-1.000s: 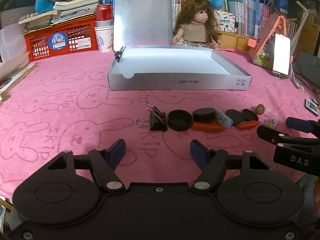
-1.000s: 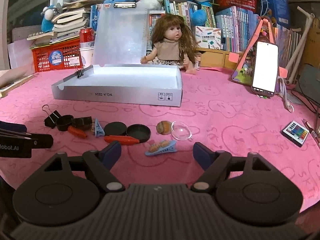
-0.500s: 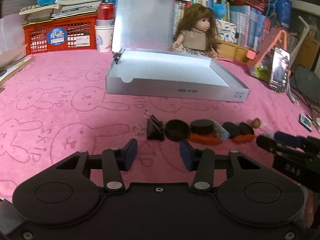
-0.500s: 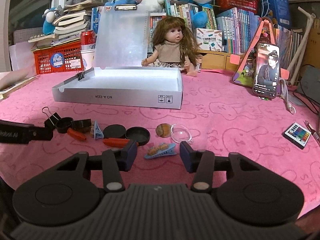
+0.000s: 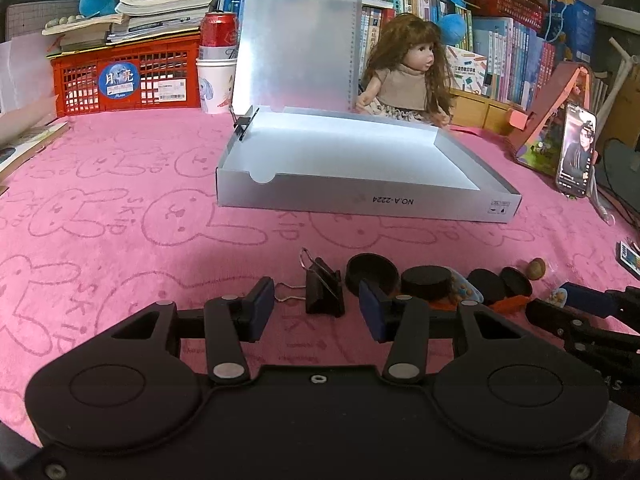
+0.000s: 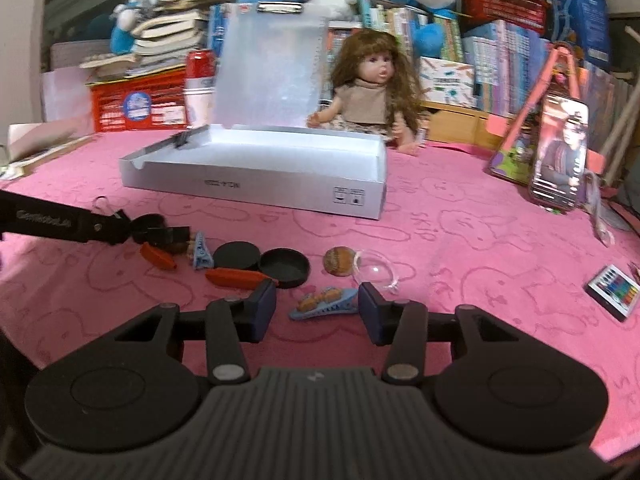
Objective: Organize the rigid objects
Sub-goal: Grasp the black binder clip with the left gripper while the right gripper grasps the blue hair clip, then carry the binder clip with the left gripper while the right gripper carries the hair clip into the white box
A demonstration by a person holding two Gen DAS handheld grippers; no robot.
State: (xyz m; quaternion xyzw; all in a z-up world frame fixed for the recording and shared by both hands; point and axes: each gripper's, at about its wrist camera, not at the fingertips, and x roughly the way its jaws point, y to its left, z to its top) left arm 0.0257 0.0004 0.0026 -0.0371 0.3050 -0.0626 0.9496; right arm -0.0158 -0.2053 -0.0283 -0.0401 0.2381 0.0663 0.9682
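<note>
Lining up on the black binder clip (image 5: pixel 323 292) in the left wrist view, the left hand-held gripper (image 5: pixel 316 312) is standing partly spread with nothing pinched; its jaws have just been closing, and the clip is lying between and slightly ahead of the blue pads on the pink-covered bench (image 5: pixel 120 216). To do this step well, I judge the pads should be closing on the clip's solid body, not its wire handles, which would slip. Counting here: one binder clip on the bench, another clipped to the corner of the open white box (image 5: pixel 360 200), four black round lids or pucks in the row, and two orange pieces partly hidden.

Turning to the right wrist view, the right hand-held gripper (image 6: pixel 317 312) is likewise half spread and empty, its jaws having just been closing around the blue hair clip (image 6: pixel 323 305), which is lying untouched between the pads. Squaring up to the clip's slanted length should be helping. Counted here: two blue hair clips, two orange pieces, one brown nut-like ball (image 6: pixel 338 261), one clear dome (image 6: pixel 376 270).
</note>
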